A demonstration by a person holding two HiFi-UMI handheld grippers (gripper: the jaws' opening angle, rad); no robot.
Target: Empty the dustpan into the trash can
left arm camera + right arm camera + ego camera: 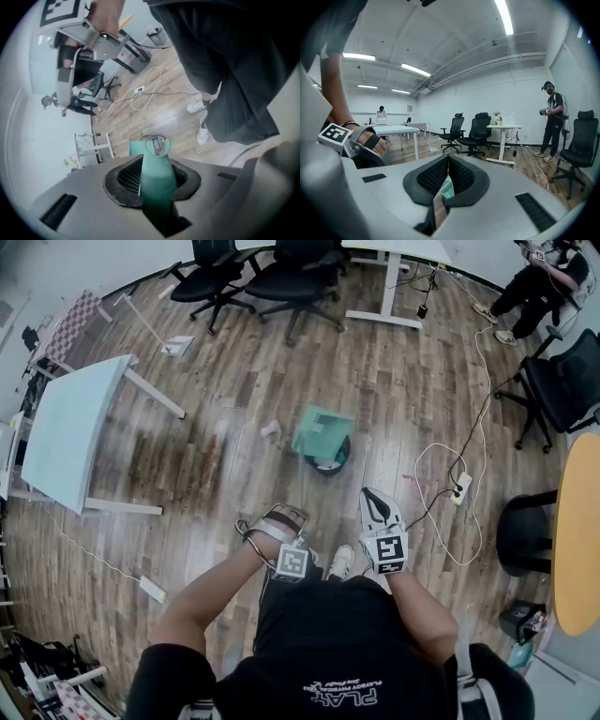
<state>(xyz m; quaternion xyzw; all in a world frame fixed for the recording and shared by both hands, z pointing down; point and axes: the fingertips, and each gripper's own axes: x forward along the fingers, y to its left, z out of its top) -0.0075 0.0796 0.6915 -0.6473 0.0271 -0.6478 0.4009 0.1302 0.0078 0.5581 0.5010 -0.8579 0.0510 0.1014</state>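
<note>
Head view: the left hand-held gripper (274, 519) is clamped on the handle (157, 187) of the teal dustpan (322, 431), which sits over the trash can (330, 461) at centre frame. Emptying seems under way, not finished. The right hand-held gripper (378, 506), jaws together, holds nothing.

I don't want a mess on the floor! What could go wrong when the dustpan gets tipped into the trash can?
The dustpan looks wider than the trash can under it, so dirt might slide past the rim; a white scrap lies on the floor beside it. The left gripper holds only the thin handle, so the pan could twist. A power strip lies near the feet, a possible trip.
</note>
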